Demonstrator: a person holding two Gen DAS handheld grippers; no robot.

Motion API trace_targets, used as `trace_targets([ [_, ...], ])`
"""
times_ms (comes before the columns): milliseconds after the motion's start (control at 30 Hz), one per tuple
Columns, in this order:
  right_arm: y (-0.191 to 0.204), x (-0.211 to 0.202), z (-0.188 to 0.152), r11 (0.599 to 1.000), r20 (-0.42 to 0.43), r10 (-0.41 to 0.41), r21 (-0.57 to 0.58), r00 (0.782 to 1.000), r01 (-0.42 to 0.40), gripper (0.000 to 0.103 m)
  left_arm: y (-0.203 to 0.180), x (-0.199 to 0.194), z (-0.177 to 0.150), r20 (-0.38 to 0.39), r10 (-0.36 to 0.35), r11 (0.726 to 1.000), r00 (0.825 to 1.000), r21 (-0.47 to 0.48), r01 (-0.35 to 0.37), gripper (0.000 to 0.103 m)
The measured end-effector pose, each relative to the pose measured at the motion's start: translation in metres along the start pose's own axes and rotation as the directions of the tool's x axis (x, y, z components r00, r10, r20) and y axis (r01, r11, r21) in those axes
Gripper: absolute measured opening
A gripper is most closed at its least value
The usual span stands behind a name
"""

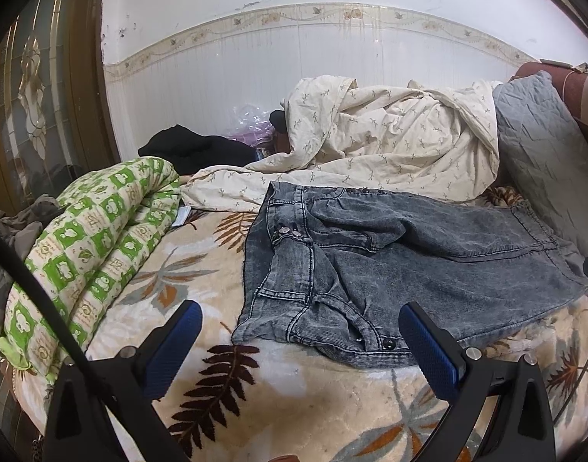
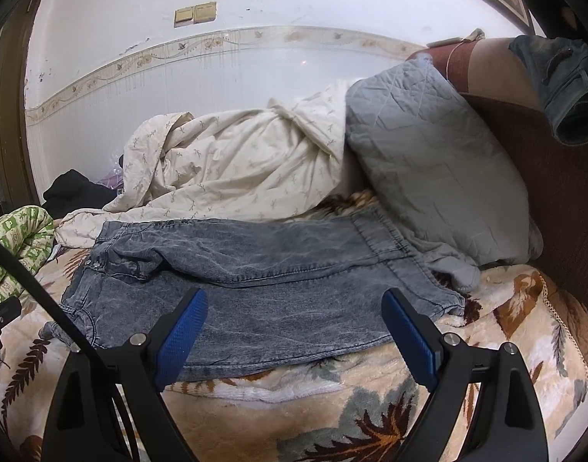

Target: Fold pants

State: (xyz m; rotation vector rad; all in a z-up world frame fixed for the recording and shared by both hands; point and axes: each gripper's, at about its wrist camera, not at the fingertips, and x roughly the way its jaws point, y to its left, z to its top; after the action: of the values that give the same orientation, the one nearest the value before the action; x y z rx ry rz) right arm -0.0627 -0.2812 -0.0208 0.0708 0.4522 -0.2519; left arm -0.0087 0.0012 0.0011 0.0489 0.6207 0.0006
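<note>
Grey jeans [image 1: 409,254], mid-frame on bed [image 1: 294,396]: soft, weighty denim; we'd grip the waistband; left claw [image 1: 299,340] and right claw [image 2: 294,331] wide open, empty

My left wrist camera looked low across the bed [image 1: 313,396] toward the wall, close to the pants' [image 1: 409,254] waistband. My right wrist camera faced likewise, nearer their hem end. Both shared the pants [image 2: 274,288] and cream duvet [image 1: 390,138].
</note>
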Motion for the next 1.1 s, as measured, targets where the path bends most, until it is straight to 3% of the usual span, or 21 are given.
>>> trace_targets([
  [1100,0.0001,0.0031,-0.0012,1.0,-0.007,0.001,-0.002,1.0,-0.001,0.092,0.0015,0.0041,-0.0032,-0.014,0.001,1.0,1.0,0.0,-0.001,0.103],
])
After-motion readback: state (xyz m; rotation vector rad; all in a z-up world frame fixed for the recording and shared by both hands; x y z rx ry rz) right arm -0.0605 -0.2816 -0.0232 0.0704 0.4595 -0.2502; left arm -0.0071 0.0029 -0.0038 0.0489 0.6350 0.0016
